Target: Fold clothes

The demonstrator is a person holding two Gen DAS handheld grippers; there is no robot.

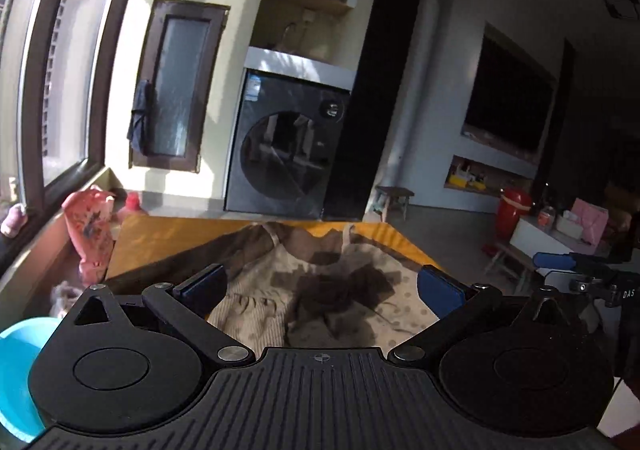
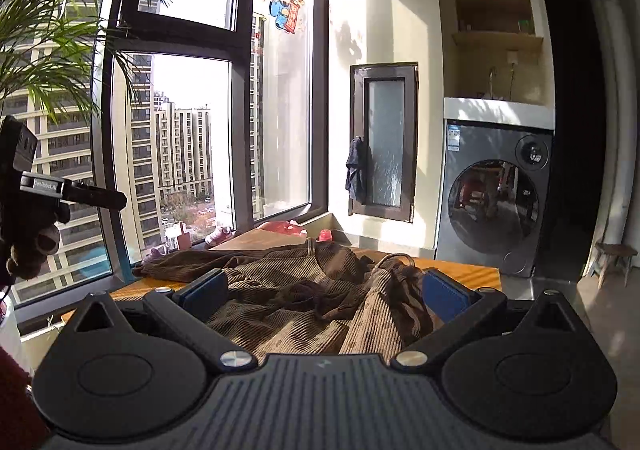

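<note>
Your left gripper (image 1: 322, 284): fingers (image 1: 440, 290) wide apart, gripping nothing, above the garment (image 1: 320, 290). Your right gripper (image 2: 324, 290): fingers (image 2: 444, 294) also spread wide, nothing clamped; cloth bunches between them, contact unclear. One brown corduroy garment, dotted, lies crumpled on the orange table (image 2: 472, 274) by the window (image 2: 180, 130). One washer (image 2: 494, 206) behind. Two pink shoes (image 2: 219, 236) on the sill.

Black ribbed-housing left tongs (image 1: 322, 282) and right tongs (image 2: 324, 288), blue pads (image 1: 440, 286), silver pivot screws (image 2: 234, 358), round side discs.
</note>
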